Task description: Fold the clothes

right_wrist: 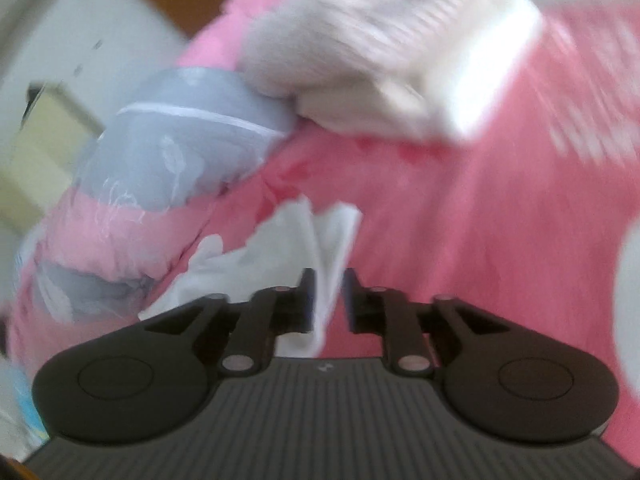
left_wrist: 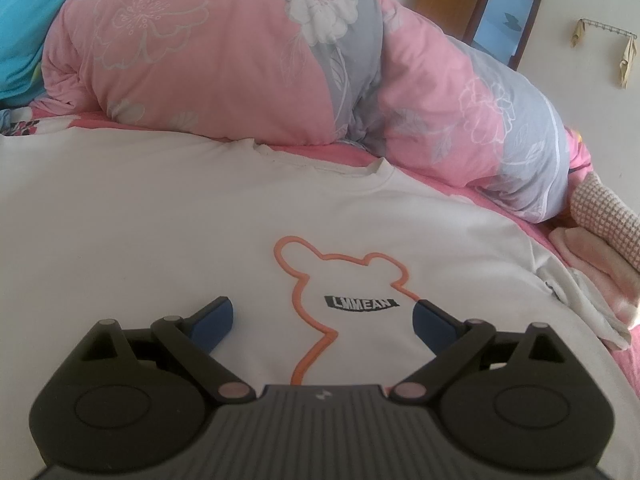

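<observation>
on the pink bed (left_wrist: pixel 432 184), the white t-shirt (left_wrist: pixel 160 220) lies flat, chest up; left tongs (left_wrist: pixel 324 316) hover wide and empty above its bear print. right tongs (right_wrist: pixel 327 300) stand narrowly parted around a loose white sleeve (right_wrist: pixel 320 236), unpinched. folding looks barely begun; next, regrip that sleeve and carry it inward.

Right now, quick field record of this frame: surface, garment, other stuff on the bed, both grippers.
surface: pink bedsheet
garment: white T-shirt spread flat, orange bear outline facing up
left gripper: open, above the shirt's chest, nothing between the jaws
right gripper: jaws apart, white cloth between them; picture blurred
behind shirt: bunched pink and grey floral quilt
right side: folded waffle-knit pile
</observation>
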